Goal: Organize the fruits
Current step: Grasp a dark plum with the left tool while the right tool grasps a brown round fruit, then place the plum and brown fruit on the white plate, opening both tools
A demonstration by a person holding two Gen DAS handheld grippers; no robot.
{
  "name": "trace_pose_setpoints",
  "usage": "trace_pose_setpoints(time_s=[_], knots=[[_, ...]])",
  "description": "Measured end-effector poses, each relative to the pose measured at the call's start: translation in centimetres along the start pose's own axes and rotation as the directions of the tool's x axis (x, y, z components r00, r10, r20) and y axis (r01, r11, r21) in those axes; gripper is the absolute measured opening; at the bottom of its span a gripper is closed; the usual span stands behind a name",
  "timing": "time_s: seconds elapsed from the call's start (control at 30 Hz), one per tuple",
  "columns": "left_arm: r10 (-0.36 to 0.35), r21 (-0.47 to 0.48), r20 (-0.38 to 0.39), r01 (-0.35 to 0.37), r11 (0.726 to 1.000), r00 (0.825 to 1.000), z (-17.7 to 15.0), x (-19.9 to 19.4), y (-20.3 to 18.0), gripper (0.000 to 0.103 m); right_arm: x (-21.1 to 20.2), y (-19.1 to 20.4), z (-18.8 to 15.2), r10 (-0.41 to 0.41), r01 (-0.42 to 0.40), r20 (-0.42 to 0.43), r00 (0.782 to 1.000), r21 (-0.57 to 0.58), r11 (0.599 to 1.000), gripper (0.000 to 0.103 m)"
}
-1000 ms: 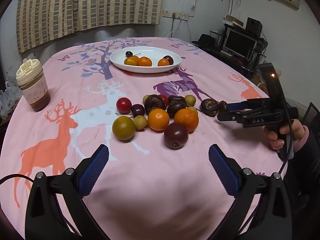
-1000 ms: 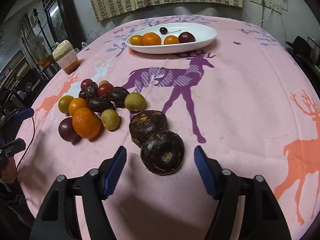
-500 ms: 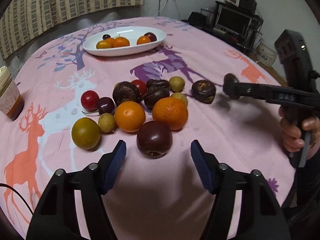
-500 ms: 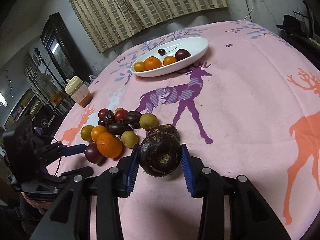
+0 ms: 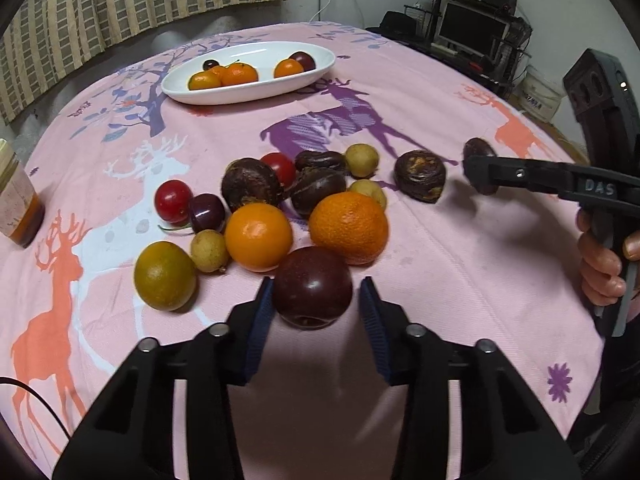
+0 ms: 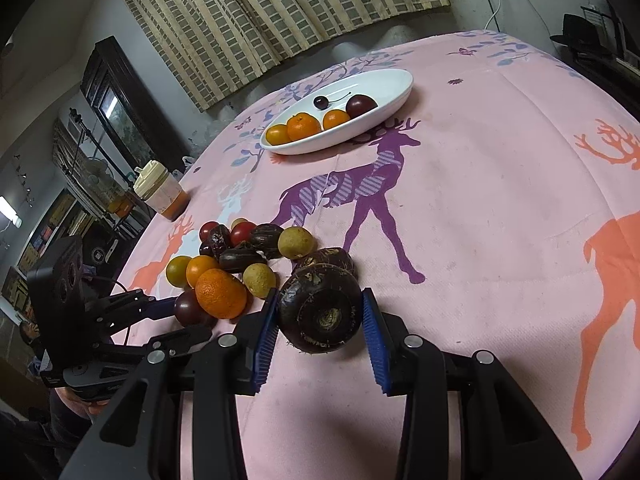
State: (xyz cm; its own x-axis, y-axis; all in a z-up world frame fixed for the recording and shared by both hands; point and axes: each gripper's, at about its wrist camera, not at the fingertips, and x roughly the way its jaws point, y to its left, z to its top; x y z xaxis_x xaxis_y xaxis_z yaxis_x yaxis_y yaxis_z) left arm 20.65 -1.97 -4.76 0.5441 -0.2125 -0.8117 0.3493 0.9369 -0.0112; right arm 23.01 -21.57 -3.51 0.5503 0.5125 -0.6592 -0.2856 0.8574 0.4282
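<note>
A pile of loose fruit lies mid-table: oranges (image 5: pixel 347 227), a yellow-green fruit (image 5: pixel 165 275), red cherry tomatoes (image 5: pixel 173 201) and dark water chestnuts (image 5: pixel 419 175). My left gripper (image 5: pixel 316 304) has its blue pads around a dark red plum (image 5: pixel 313 286); the left pad touches it, and a small gap shows at the right pad. My right gripper (image 6: pixel 320 314) is shut on a dark water chestnut (image 6: pixel 320 312), held just above the cloth. A white oval plate (image 5: pixel 256 94) at the far side holds oranges, a plum and a cherry.
A lidded cup (image 6: pixel 162 194) with an orange drink stands at the table's left edge. The pink deer-print tablecloth (image 6: pixel 500 200) covers the round table. A monitor and shelves (image 5: pixel 472 32) stand beyond the table's far right edge.
My left gripper moved forward and narrowed around the dark red plum. My right gripper closed on the water chestnut and lifted it slightly off the cloth.
</note>
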Motion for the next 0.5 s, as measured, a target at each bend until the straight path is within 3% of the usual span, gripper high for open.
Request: trace_pose_setpoints(time_s=[0.17, 0.3, 0.37, 0.5], knots=[[-0.031, -0.028, 0.006, 0.031, 0.999, 0.999, -0.2, -1.4, 0.7, 0.037, -0.5, 0.3, 0.0, -0.002, 0.002, 0.024, 1.0, -0.013, 1.0, 0.041], [-0.096, -0.043, 0.032, 0.098, 0.994, 0.995, 1.7, -3.6, 2.2, 0.037, -0.8, 1.1, 1.3, 0.069, -0.069, 0.019, 0.997, 0.0, 0.998, 0.041], [-0.121, -0.041, 0.056, 0.123, 0.992, 0.991, 4.2, -4.4, 3.2, 0.037, -1.4, 2.3, 3.5, 0.075, -0.073, 0.062, 0.995, -0.036, 0.997, 0.041], [-0.09, -0.028, 0.148, 0.095, 0.995, 0.985, 11.3, -4.6, 5.0, 0.037, -1.1, 4.1, 9.0, 0.024, -0.009, 0.169, 0.985, -0.09, 0.996, 0.041]])
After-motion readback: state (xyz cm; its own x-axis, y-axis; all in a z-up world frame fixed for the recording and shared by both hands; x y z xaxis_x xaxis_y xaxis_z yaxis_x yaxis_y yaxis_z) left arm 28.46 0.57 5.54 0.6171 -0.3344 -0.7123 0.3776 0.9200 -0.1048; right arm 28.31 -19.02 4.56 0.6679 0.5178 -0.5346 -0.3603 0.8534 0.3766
